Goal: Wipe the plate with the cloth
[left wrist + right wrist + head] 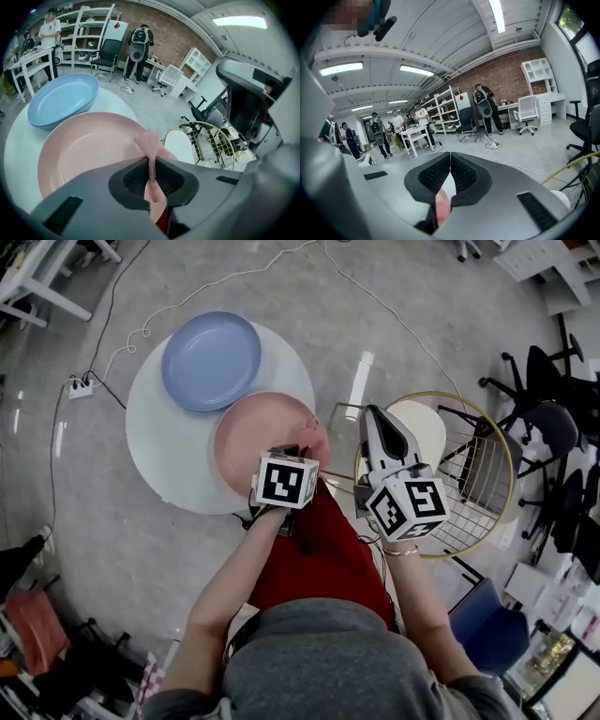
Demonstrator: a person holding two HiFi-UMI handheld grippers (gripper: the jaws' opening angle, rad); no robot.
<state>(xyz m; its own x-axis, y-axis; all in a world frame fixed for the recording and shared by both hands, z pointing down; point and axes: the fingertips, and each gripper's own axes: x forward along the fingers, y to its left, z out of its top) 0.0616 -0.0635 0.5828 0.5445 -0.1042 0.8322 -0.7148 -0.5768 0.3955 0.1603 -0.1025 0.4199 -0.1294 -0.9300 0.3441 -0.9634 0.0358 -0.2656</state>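
Grey floor (94, 521) spreads under everything we see, and on it stands a round white table (159, 456). At the table's edge nearest us, toward its right, lies the pink plate (267, 432), right way up and bare inside. The cloth (151, 145), a pink woven strip, is pinched upright between the jaws of our left gripper (151, 161). Its free end rises above the jaw tips over the plate's near right rim, and its other end hangs down behind the pads. We cannot tell whether the cloth touches the plate. From the head view the left gripper (292, 451) sits over that same near rim, with its marker cube just behind.

Beyond the pink plate, toward the table's far edge, rests a blue plate (211, 360), also right way up. The two rims meet.

Our right gripper (375, 416) hovers off the table, to the right of the pink plate and apart from it. In its own view the right gripper's (450, 154) jaws are pressed together at the tips with nothing between them. A patch of pink shows through the gap lower down, and we cannot say what it is.

Below that gripper stands a gold-rimmed wire basket (487, 474) with a white disc (427, 427) in it. Black office chairs (544, 418) stand at the right, and a power strip (80, 387) lies on the floor left of the table.
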